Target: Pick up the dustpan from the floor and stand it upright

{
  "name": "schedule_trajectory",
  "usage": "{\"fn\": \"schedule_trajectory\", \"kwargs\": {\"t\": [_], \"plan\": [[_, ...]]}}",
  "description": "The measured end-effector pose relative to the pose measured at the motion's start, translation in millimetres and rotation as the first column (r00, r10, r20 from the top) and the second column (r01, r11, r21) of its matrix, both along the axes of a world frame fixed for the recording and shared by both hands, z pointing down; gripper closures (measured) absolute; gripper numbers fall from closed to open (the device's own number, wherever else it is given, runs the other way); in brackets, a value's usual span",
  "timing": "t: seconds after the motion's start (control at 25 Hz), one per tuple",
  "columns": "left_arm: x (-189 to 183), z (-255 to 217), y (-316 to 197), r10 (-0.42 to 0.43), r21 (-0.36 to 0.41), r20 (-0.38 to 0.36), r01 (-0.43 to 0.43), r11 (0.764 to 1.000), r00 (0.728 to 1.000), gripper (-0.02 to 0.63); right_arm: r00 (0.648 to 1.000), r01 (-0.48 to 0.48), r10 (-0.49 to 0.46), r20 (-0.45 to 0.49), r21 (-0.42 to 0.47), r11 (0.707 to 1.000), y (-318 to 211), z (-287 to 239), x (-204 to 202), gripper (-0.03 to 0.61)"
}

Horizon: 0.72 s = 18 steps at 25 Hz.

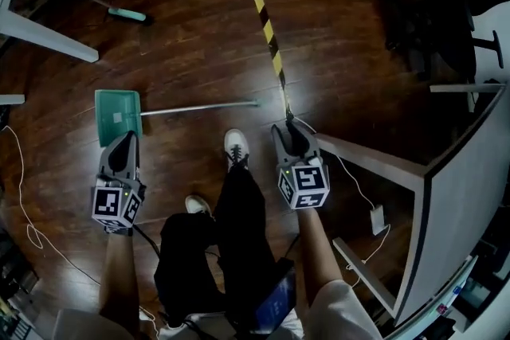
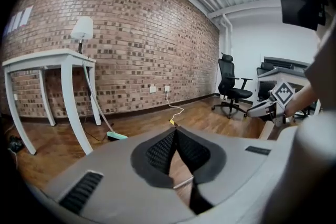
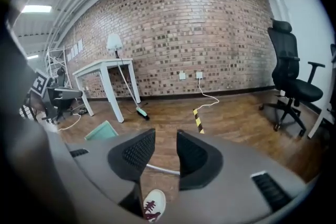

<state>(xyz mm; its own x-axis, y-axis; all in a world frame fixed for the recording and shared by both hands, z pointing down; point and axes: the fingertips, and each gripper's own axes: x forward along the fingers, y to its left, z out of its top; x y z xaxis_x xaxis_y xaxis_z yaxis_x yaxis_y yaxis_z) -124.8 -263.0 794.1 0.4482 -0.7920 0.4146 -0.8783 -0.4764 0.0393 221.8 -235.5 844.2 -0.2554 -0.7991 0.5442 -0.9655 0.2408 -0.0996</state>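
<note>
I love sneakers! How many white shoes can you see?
2. One white shoe is forward near the dustpan handle; the other peeks out beside the trouser leg, partly hidden.

A broom [image 1: 127, 13] with a green head leans against a white table [image 3: 105, 64] that bears a white lamp [image 3: 113, 42], in front of a brick wall [image 3: 184, 29]. A strip of yellow-and-black tape [image 1: 267, 32] lies on the wooden floor [image 1: 199, 52]. From its far end a white cable [image 3: 207, 99] runs up to a wall socket [image 3: 199, 75]. A black office chair [image 3: 291, 86] stands at the right, near a grey desk [image 1: 462, 179]
</note>
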Motion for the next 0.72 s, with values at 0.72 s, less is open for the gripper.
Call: {"fn": "schedule_trajectory", "kwargs": {"t": [0.72], "plan": [[3, 218, -93, 0.051, 0.021, 0.075, -0.053, 0.998, 0.996, 0.609, 0.978, 0.034, -0.072, -0.194, -0.19, 0.981, -31, 351, 37, 0.408]]}}
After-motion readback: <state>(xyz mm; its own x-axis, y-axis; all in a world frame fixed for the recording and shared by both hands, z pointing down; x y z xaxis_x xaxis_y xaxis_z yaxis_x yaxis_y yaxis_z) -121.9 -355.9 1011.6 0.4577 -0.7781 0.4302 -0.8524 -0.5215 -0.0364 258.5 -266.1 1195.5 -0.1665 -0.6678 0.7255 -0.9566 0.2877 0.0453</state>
